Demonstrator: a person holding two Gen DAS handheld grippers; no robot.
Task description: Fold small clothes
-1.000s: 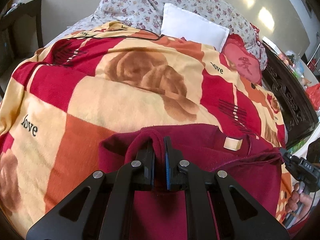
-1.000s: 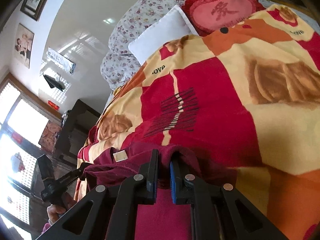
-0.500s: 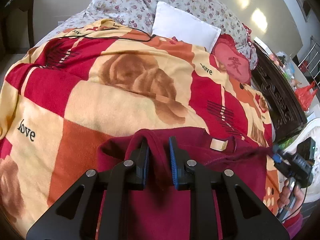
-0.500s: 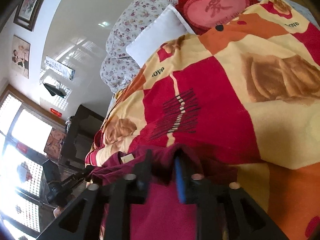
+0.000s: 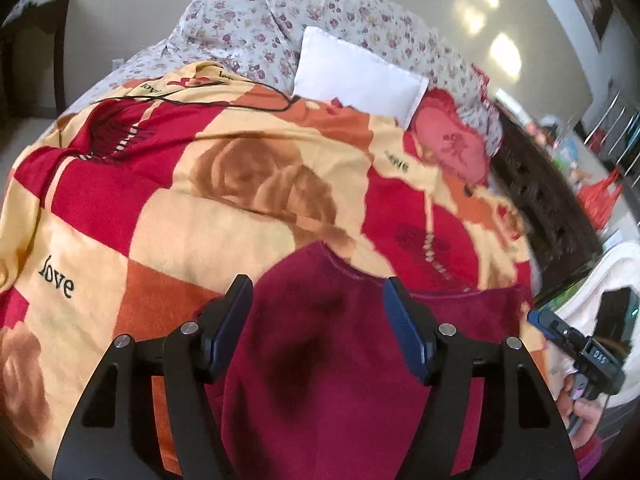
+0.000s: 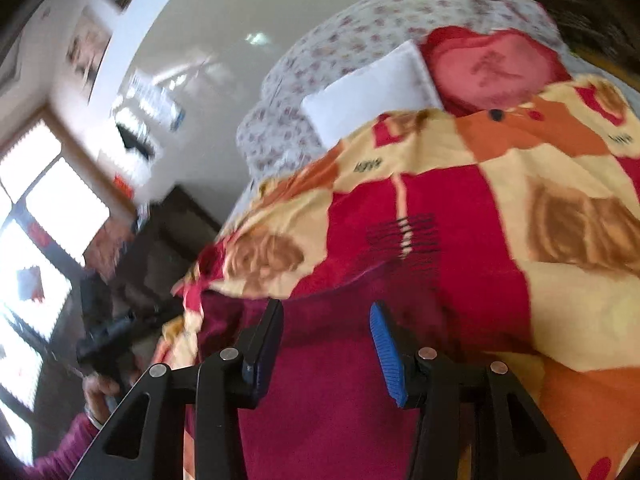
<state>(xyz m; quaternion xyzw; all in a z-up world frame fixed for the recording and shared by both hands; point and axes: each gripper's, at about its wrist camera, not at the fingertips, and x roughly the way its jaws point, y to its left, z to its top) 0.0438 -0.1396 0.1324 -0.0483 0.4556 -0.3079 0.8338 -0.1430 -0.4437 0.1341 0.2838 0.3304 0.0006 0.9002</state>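
Observation:
A dark red garment (image 5: pixel 328 352) lies flat on the patterned blanket (image 5: pixel 208 216) near the bed's front edge. It also shows in the right wrist view (image 6: pixel 320 392). My left gripper (image 5: pixel 318 304) is open, its jaws wide apart above the garment's folded edge, holding nothing. My right gripper (image 6: pixel 326 332) is open too, just above the garment's other end. The right gripper body (image 5: pixel 580 348) shows at the right of the left wrist view, and the left gripper body (image 6: pixel 108 340) at the left of the right wrist view.
A white pillow (image 5: pixel 360 76), a red heart cushion (image 5: pixel 452 144) and floral bedding (image 5: pixel 320 16) lie at the head of the bed. A thin black cable (image 5: pixel 180 100) crosses the blanket's far part. A dark wooden bed frame (image 5: pixel 548 208) runs along the right side.
Both grippers were shut on the garment's edge and have opened and let it go. The garment now lies flat and folded on the blanket. Both views are blurred by motion.

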